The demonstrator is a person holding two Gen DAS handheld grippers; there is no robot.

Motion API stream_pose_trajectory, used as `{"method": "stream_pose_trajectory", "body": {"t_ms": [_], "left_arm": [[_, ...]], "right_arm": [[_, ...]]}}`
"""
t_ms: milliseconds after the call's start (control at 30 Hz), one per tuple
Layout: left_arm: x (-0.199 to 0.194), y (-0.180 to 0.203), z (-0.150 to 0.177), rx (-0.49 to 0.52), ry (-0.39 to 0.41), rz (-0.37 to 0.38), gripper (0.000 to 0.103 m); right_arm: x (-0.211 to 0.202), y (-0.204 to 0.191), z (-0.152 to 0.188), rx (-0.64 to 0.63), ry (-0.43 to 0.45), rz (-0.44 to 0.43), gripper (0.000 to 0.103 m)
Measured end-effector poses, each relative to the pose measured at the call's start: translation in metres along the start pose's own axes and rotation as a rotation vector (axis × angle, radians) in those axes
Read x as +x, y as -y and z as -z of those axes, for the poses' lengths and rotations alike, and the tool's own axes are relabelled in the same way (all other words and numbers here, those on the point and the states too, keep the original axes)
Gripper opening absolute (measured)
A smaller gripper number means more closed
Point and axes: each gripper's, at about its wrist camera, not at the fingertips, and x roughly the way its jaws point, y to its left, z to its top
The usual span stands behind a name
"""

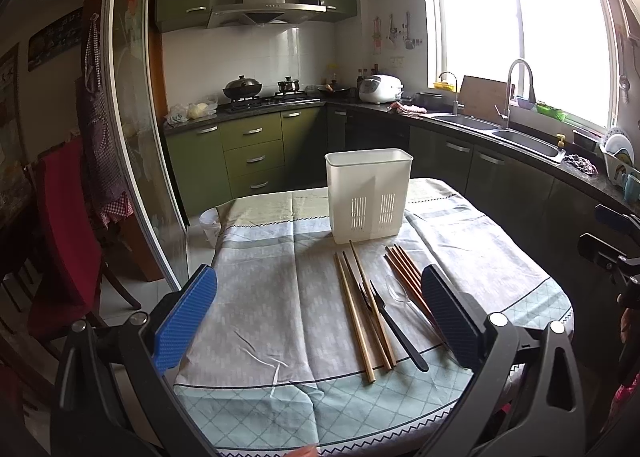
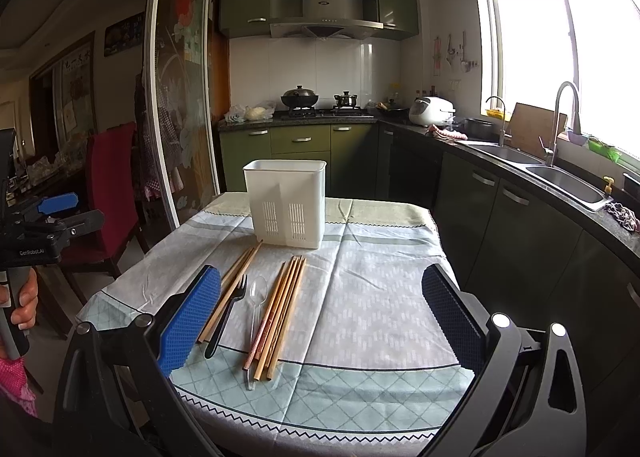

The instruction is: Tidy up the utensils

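Observation:
A white plastic utensil holder [image 1: 369, 195] [image 2: 285, 203] stands upright at the far side of the table. In front of it lie a bundle of wooden chopsticks [image 1: 360, 317] [image 2: 230, 289], a black fork [image 1: 394, 327] [image 2: 226, 315], a clear plastic spoon [image 1: 398, 293] [image 2: 257, 303] and a second bundle of chopsticks [image 1: 406, 269] [image 2: 280, 313]. My left gripper [image 1: 320, 313] is open and empty, held above the near edge of the table. My right gripper [image 2: 322, 317] is open and empty, above the table to the right of the utensils.
The table carries a patterned cloth [image 1: 260, 297] [image 2: 372, 297]. A red chair [image 1: 64, 225] [image 2: 110, 185] stands to the left by a glass sliding door [image 1: 132, 117]. A counter with sinks [image 1: 528, 141] [image 2: 568, 181] runs along the right.

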Motion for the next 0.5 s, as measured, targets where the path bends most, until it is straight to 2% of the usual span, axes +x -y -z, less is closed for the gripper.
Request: {"method": "stream_pose_trajectory", "body": {"t_ms": [333, 500], "left_arm": [[0.0006, 0.0017, -0.0005, 0.001, -0.003, 0.002, 0.097], [0.0012, 0.0025, -0.001, -0.011, -0.008, 0.037, 0.097]], "right_arm": [[0.002, 0.0011, -0.0005, 0.001, -0.001, 0.001, 0.099], [0.0017, 0.001, -0.0005, 0.001, 0.0, 0.001, 0.099]]}}
